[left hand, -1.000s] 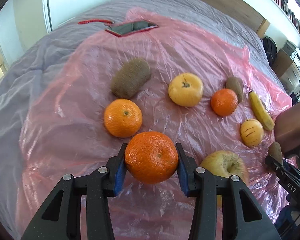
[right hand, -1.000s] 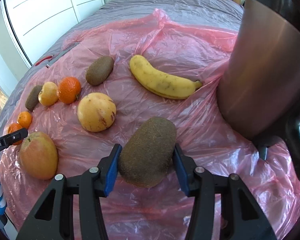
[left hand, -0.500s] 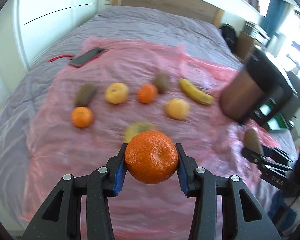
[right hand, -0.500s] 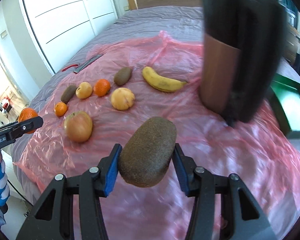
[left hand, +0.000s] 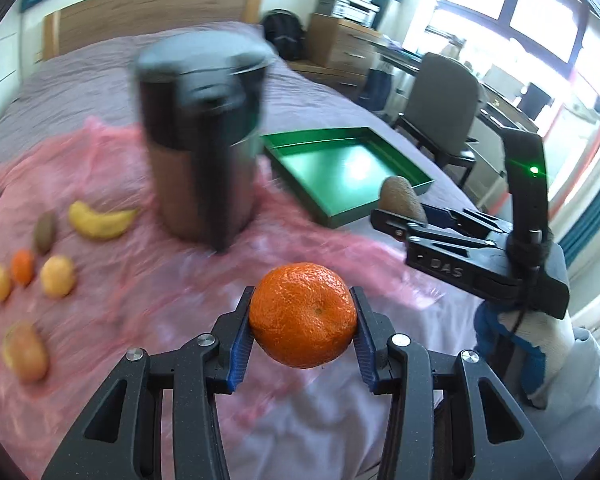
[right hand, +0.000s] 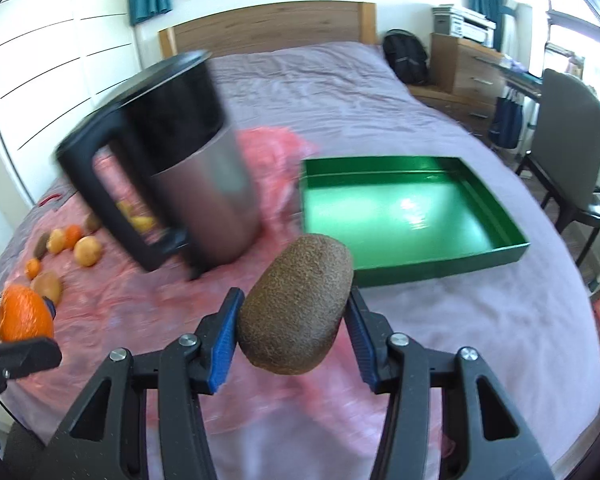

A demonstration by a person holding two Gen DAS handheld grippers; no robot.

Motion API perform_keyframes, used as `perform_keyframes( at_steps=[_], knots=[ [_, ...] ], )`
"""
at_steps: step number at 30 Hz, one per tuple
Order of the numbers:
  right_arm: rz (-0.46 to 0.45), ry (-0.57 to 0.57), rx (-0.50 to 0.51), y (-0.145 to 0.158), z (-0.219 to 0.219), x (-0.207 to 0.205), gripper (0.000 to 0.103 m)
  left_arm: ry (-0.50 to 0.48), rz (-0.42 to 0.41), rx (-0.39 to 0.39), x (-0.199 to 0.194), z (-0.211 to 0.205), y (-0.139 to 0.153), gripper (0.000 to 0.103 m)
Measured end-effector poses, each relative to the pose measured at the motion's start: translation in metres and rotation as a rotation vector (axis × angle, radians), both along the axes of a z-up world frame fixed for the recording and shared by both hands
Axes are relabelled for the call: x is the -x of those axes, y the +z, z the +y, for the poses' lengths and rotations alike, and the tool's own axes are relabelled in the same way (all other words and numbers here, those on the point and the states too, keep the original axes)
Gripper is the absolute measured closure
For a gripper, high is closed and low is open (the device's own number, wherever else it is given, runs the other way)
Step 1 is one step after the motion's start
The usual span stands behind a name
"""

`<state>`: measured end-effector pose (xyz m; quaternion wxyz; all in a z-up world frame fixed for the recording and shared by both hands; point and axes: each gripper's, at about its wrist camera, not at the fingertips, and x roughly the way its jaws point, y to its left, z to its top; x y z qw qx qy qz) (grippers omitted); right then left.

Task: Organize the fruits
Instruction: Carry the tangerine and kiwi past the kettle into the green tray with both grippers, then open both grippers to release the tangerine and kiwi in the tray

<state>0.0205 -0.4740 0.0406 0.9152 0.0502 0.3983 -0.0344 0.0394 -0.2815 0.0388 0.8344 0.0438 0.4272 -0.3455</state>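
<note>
I have the left gripper (left hand: 303, 334) clamped on a mandarin (left hand: 303, 314) and the right gripper (right hand: 292, 334) clamped on a kiwi (right hand: 296, 306), both fruits held in the air short of the green tray (right hand: 516, 250), which lies empty on the bed just beyond the kettle (right hand: 196, 184). I judge this the carrying step: two fruits are in transit while the other fruits (left hand: 58, 280) lie on the pink sheet (left hand: 148, 280) on the far side of the kettle from the tray. Next I should bring each fruit over the tray's near wall, lower it to the floor and only then let the fingers part, spacing them so neither rolls.
</note>
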Motion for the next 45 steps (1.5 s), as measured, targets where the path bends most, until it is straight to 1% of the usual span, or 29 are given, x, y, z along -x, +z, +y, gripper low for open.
perform_keyframes(
  at_steps=[5,7,10,14,16,20,22,24,28,32,36,38,39,40,42,45],
  knots=[
    [-0.019,-0.054,0.029,-0.004,-0.064,-0.035,0.064,-0.043,-0.019,-0.033,-0.043,-0.088,-0.005,0.064],
    [-0.020,-0.077,0.030,-0.011,-0.090,-0.055,0.064,-0.038,-0.025,-0.052,-0.067,-0.122,-0.011,0.064],
    [-0.017,-0.110,0.025,-0.021,-0.129,-0.092,0.064,-0.015,-0.013,-0.074,-0.107,-0.163,-0.027,0.064],
    [0.014,-0.139,0.034,-0.039,-0.174,-0.143,0.064,0.043,0.002,-0.106,-0.158,-0.200,-0.054,0.064],
    [0.042,-0.154,0.037,-0.048,-0.196,-0.167,0.064,0.081,0.009,-0.122,-0.181,-0.212,-0.068,0.064],
    [0.092,-0.167,0.060,-0.066,-0.225,-0.203,0.064,0.131,-0.014,-0.171,-0.208,-0.232,-0.090,0.064],
    [0.112,-0.173,0.066,-0.074,-0.233,-0.214,0.064,0.152,-0.005,-0.187,-0.219,-0.236,-0.102,0.064],
    [0.145,-0.169,0.062,-0.084,-0.238,-0.221,0.063,0.165,0.006,-0.201,-0.224,-0.237,-0.111,0.064],
    [0.209,-0.158,0.073,-0.101,-0.240,-0.231,0.063,0.173,0.050,-0.199,-0.227,-0.236,-0.121,0.064],
    [0.218,-0.163,0.085,-0.105,-0.238,-0.231,0.062,0.165,0.068,-0.212,-0.228,-0.239,-0.126,0.063],
    [0.219,-0.180,0.108,-0.103,-0.236,-0.229,0.059,0.151,0.063,-0.237,-0.229,-0.244,-0.124,0.063],
    [0.201,-0.194,0.118,-0.095,-0.236,-0.226,0.053,0.152,0.039,-0.238,-0.223,-0.242,-0.117,0.062],
    [0.189,-0.198,0.119,-0.090,-0.235,-0.222,0.041,0.147,0.022,-0.241,-0.220,-0.241,-0.113,0.062],
    [0.176,-0.199,0.117,-0.084,-0.234,-0.219,0.033,0.138,0.010,-0.244,-0.218,-0.241,-0.108,0.061],
    [0.156,-0.208,0.123,-0.072,-0.231,-0.210,0.031,0.124,0.000,-0.236,-0.209,-0.238,-0.098,0.058],
    [0.125,-0.213,0.118,-0.051,-0.223,-0.191,0.031,0.104,-0.029,-0.203,-0.186,-0.227,-0.076,0.053]
  ],
)
